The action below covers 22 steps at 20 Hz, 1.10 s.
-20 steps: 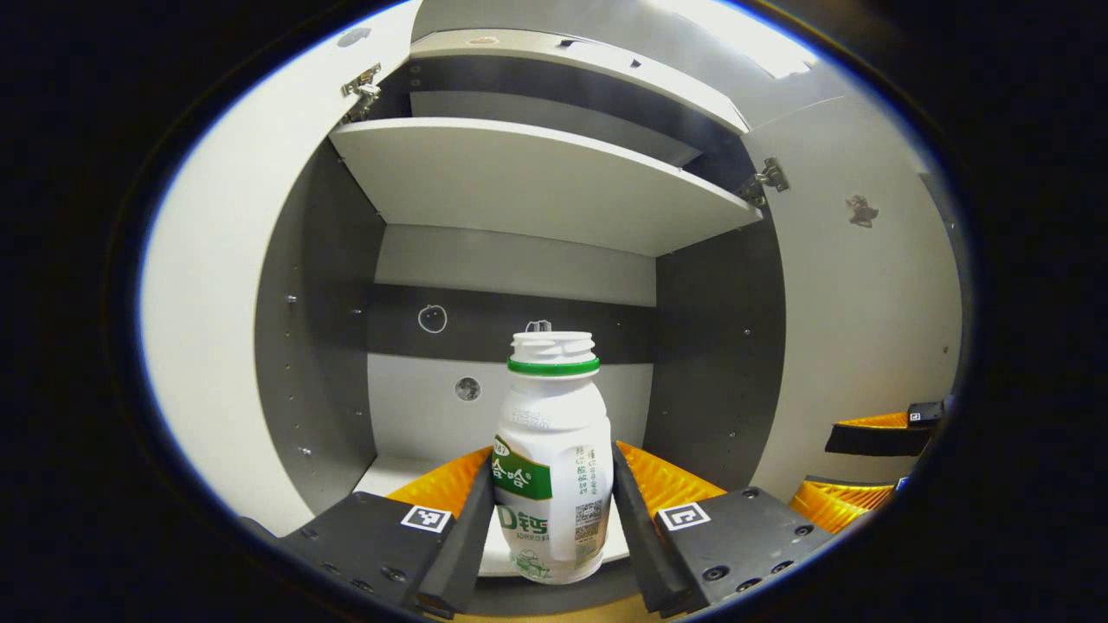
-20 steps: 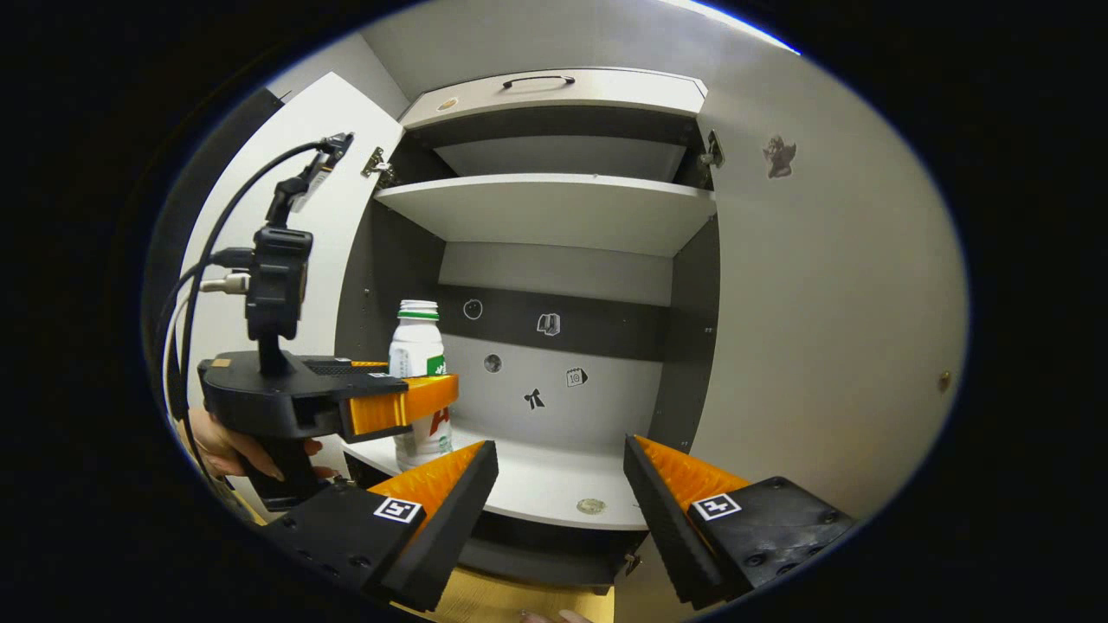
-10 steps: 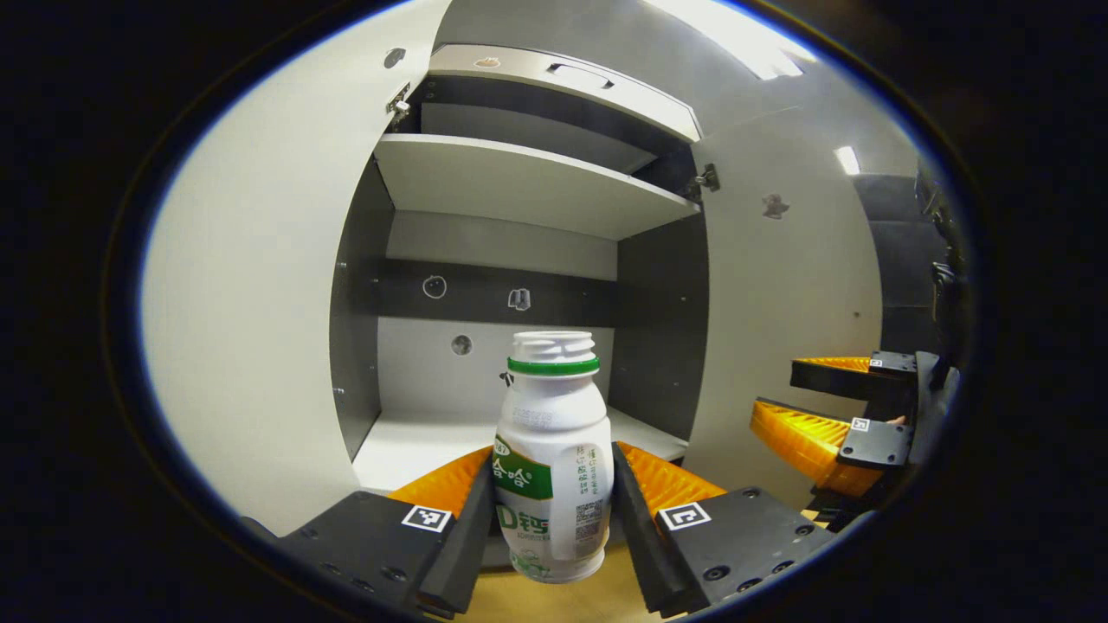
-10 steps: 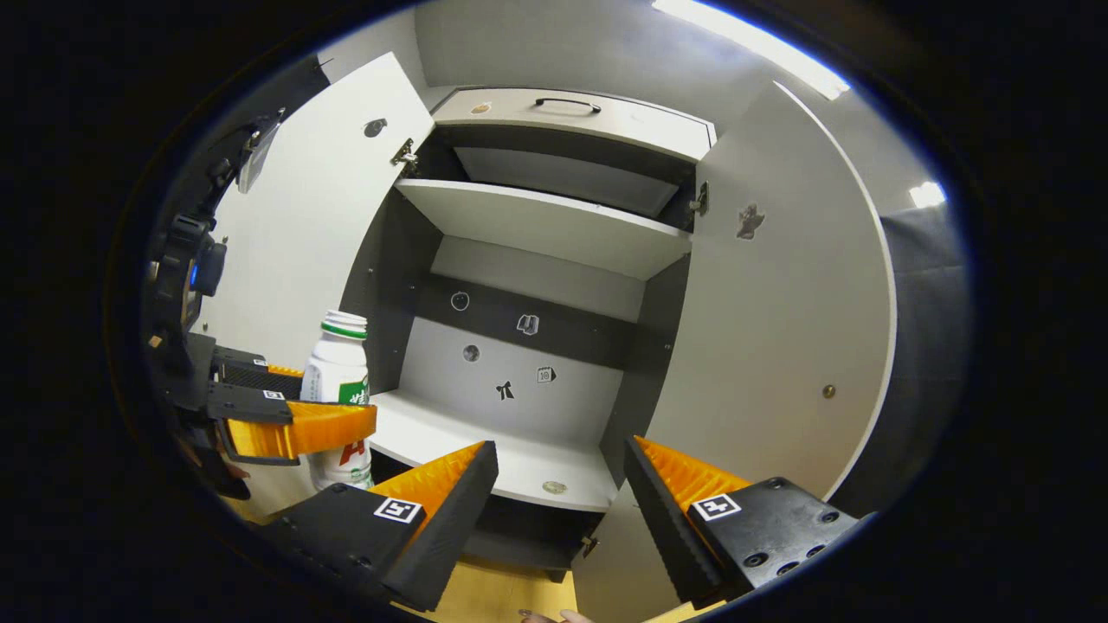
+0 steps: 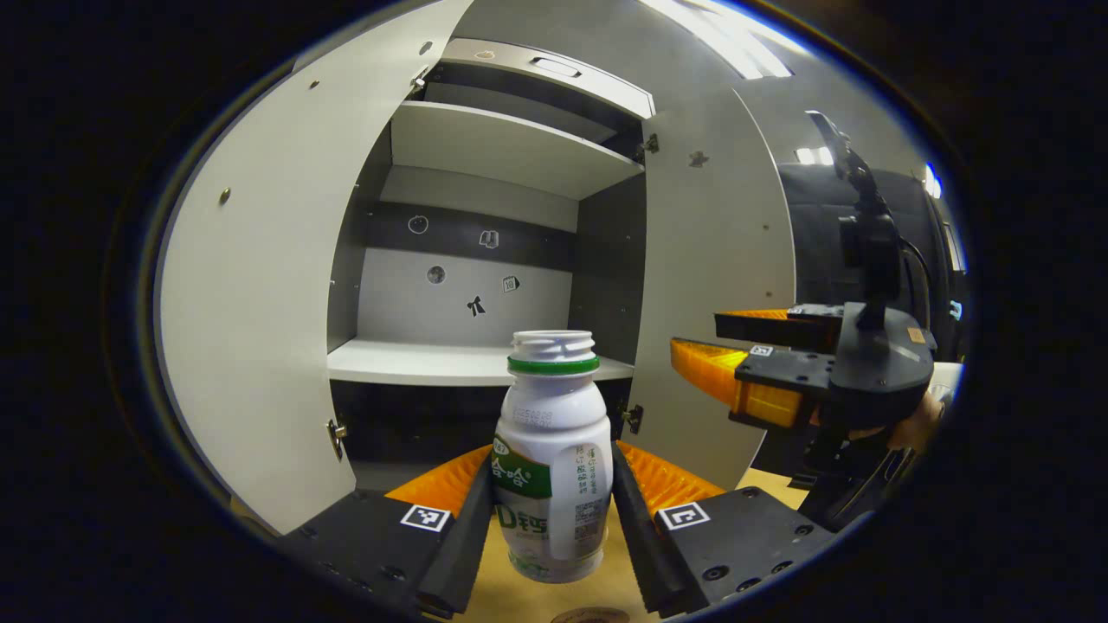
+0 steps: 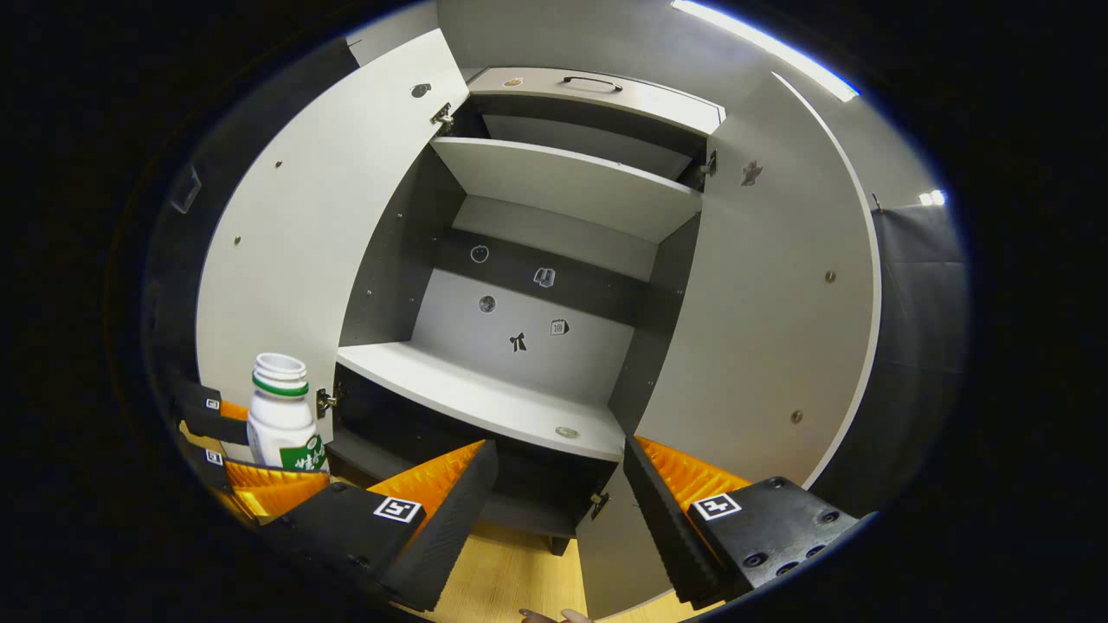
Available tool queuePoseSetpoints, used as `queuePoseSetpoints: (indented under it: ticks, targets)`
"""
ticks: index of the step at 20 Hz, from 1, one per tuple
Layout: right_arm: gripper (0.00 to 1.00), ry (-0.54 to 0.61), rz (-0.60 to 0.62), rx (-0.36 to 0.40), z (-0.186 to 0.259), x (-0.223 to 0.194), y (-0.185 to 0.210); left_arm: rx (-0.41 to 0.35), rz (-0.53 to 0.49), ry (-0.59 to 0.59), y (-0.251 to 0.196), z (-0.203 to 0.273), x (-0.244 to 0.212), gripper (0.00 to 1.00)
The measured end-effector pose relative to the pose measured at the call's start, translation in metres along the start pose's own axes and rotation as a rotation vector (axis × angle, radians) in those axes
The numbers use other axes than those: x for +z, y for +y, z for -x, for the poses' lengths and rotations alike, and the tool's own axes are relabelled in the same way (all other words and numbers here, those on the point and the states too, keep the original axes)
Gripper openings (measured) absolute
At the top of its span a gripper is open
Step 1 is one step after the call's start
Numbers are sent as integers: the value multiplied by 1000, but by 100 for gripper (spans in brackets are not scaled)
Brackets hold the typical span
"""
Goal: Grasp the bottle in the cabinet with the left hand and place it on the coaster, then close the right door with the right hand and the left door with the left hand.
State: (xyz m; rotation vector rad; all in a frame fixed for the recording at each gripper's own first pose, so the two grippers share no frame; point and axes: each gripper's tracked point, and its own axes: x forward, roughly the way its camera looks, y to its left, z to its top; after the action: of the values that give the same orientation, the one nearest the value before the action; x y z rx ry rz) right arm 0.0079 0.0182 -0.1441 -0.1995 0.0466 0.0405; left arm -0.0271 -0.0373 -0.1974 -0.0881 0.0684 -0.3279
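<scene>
My left gripper [image 5: 552, 519] is shut on a white bottle [image 5: 554, 433] with a green neck ring and green label, holding it upright by its lower body in front of the open cabinet [image 5: 485, 260]. Below it is the wooden table, and the rim of a round coaster [image 5: 591, 616] peeks in at the bottom edge. In the right gripper view the bottle [image 6: 280, 415] and the left gripper [image 6: 253, 459] are at the lower left. My right gripper [image 6: 561, 510] is open with nothing between its fingers, facing the cabinet's lower shelf [image 6: 467, 394]. It also appears at the right of the left gripper view [image 5: 697, 333].
Both cabinet doors stand wide open: the left door [image 6: 294, 242] and the right door [image 6: 762, 346]. A small round disc [image 6: 567, 432] lies on the lower shelf. A hand [image 5: 917, 420] holds the right gripper. An upper shelf [image 6: 571, 177] spans the cabinet.
The left gripper has drawn the bottle out of the cabinet, back and down over the table. The right gripper has also backed away, so more of both doors shows.
</scene>
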Motion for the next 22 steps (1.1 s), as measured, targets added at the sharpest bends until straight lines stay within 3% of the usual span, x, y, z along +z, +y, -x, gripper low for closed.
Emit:
queuePoseSetpoints:
  ticks: [9,13,22]
  targets:
    - [98,70,-60,89,19,-76,17,75,13,44,-38,31,-122,72]
    - [98,93,-51,143,30,-88,28,95,3,29,-42,33,-139,73]
    - [97,81,-49,177,41,-92,28,134,-17,43,-43,35,-174,74]
